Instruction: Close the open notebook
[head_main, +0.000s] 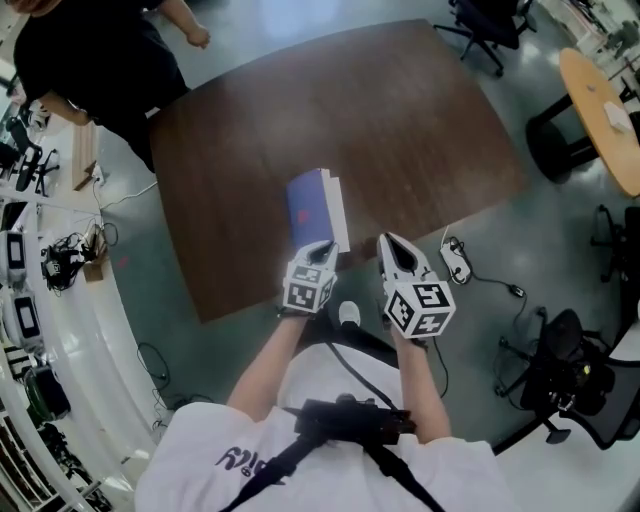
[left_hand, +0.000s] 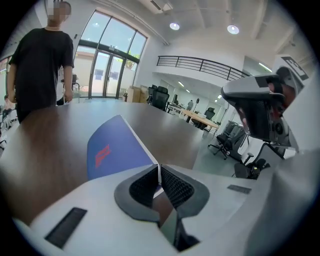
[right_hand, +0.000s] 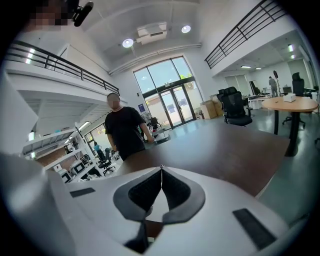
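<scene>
Your left tongs (head_main: 322, 248) are pressed together at the near end of the notebook (head_main: 308, 208). It lies blue cover up on the desk (head_main: 400, 130). Your right tongs (head_main: 391, 242), also together, sit just beside the notebook.

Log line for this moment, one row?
notebook: closed, blue cover up | left gripper: shut, at its near edge | right gripper: shut, empty

Open-plan office, probably (swivel chairs (head_main: 566, 372), meeting tables (right_hand: 290, 104), mezzanine (left_hand: 200, 64))
</scene>
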